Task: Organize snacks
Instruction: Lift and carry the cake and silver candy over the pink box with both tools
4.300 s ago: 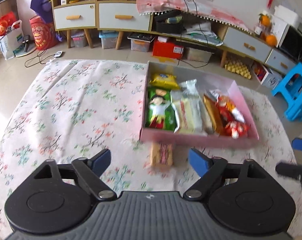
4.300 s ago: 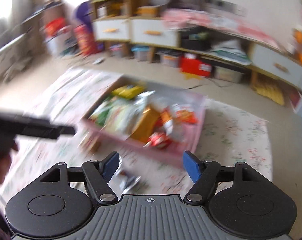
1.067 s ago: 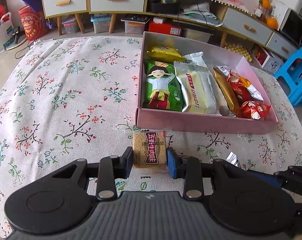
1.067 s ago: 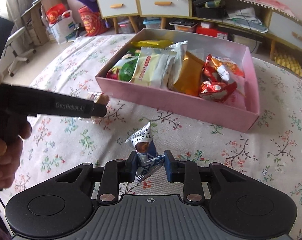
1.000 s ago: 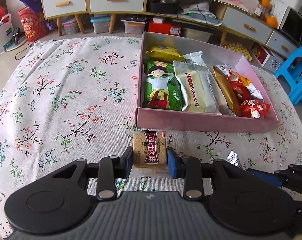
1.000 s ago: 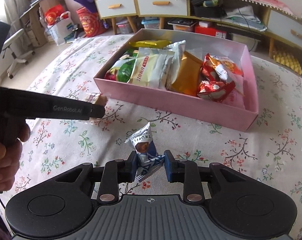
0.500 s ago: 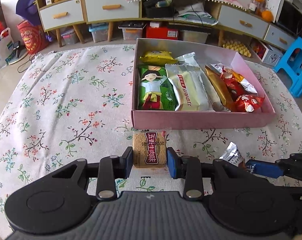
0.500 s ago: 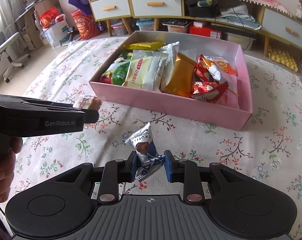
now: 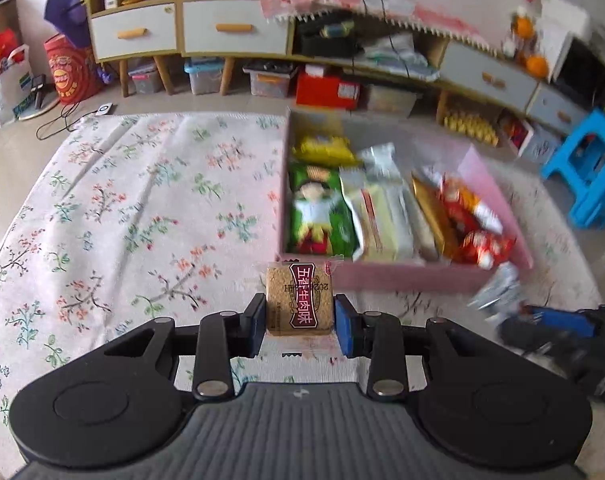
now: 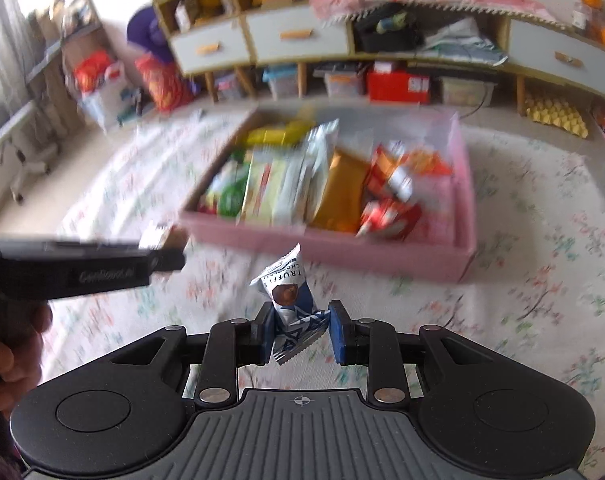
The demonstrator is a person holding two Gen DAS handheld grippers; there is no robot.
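Crinkly foil truffle wrapper [image 10: 288, 292] in right gripper [image 10: 301, 332]: light, soft, slippery; likely slips if pinched by twisted end, better hold low on body. Jaws narrow, pads clamped on its lower half, above floral cloth [image 10: 542, 300]. Brown snack bar [image 9: 299, 300] in left gripper [image 9: 300, 326]: light, stiffer, crumbly inside by look; pads pressed on both long sides, jaws slightly apart. Both packs just short of pink box [image 9: 402, 278] front wall; box already crowded with packets.
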